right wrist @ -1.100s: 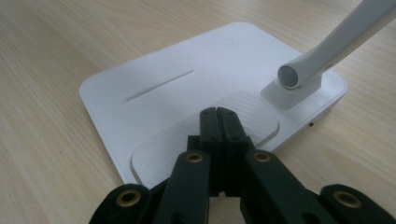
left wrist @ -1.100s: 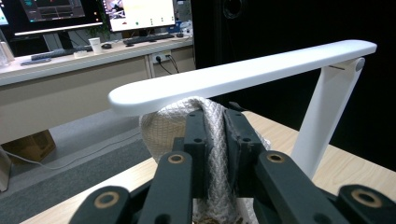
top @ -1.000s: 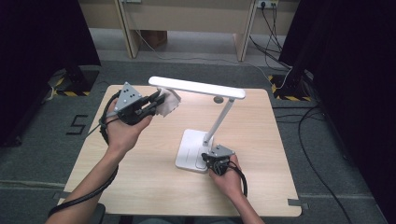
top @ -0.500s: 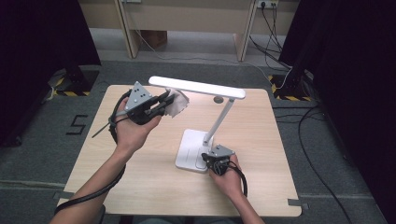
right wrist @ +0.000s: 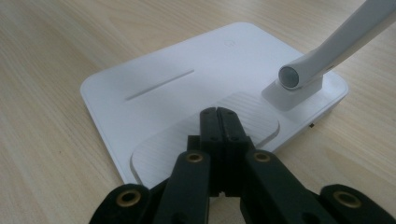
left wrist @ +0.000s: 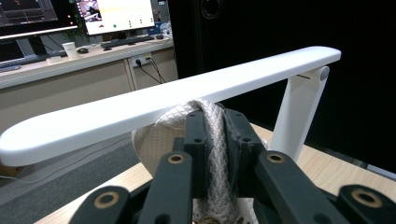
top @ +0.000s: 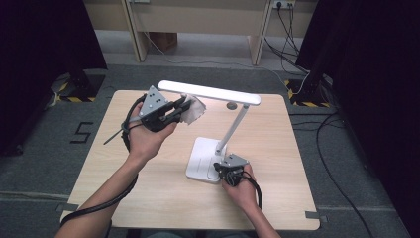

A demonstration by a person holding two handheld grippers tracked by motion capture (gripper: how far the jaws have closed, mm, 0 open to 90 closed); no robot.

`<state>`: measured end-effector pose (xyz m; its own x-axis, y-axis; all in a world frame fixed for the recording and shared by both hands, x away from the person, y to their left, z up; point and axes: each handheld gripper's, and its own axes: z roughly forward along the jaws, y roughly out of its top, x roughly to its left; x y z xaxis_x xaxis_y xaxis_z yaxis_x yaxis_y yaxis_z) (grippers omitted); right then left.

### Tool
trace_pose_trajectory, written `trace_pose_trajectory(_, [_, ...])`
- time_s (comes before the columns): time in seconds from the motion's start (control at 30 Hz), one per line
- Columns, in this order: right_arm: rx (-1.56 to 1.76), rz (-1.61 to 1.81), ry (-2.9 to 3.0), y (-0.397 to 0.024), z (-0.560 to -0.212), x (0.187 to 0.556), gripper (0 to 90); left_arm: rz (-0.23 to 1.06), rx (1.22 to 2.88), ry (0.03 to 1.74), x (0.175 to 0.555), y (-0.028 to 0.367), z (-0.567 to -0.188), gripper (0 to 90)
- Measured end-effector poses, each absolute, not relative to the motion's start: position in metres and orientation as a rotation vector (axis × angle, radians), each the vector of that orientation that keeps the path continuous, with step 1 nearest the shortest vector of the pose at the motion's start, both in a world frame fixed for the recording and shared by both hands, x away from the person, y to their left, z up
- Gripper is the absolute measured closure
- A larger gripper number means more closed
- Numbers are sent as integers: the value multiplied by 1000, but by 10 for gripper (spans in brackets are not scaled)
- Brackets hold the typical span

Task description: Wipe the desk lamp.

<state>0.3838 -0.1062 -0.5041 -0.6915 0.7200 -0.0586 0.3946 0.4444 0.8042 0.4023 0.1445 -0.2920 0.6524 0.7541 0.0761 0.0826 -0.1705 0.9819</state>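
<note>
At frame center, we are pinching a soft, limp cloth (left wrist: 205, 135) in the left gripper (top: 184, 106) against the stiff lamp head (top: 209, 92), while the right gripper (right wrist: 219, 122), jaws together, is pressing the lamp base (right wrist: 159, 84), likely steadying it.

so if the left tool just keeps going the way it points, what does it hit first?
Probably the lamp head. The left tool, shut on a white cloth, points at the bar's underside, and the cloth looks close to touching it already; exact depth is unclear.

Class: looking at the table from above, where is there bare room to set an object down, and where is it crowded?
Free: tabletop right of the lamp; the near strip between the forearms. Crowded: the lamp base under the right gripper, and the head where the left gripper holds a cloth.
</note>
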Motion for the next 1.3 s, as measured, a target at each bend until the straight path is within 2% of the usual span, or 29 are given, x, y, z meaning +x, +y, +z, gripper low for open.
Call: trace_pose_trajectory(1.3, [940,1135,2305,-106,-504,384,900,635,1678,631,405,108,-293,802])
